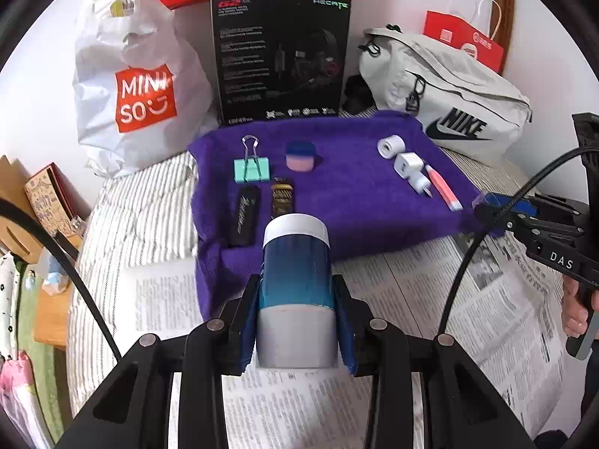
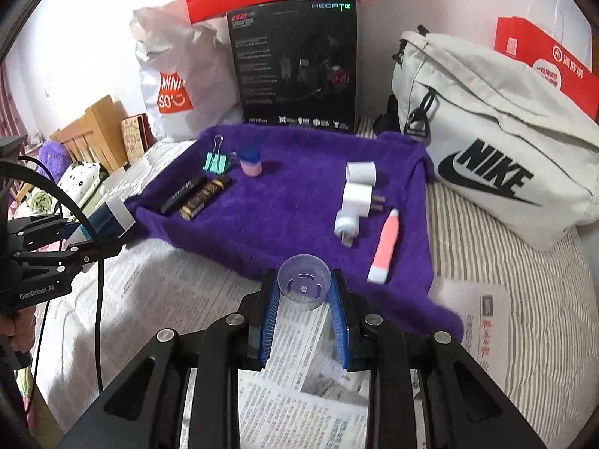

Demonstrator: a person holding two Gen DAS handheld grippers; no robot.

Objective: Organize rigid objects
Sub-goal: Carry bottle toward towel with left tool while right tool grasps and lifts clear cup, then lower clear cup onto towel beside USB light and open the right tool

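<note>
Left gripper (image 1: 295, 321) clamps the blue-and-white bottle (image 1: 295, 280) by its sides, low centre of frame. Right gripper (image 2: 304, 308) pinches a clear plastic cap (image 2: 304, 283), open end forward. Likely cap and bottle are meant to join. Beyond, purple towel (image 2: 299, 202) carries sorted items: binder clip (image 1: 251, 167), chargers (image 2: 357, 196).

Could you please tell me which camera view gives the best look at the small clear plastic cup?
The right wrist view: the small clear plastic cup sits centred between the right gripper fingers, its inside visible. The left wrist view shows only a clear sliver at that gripper's tip.
</note>
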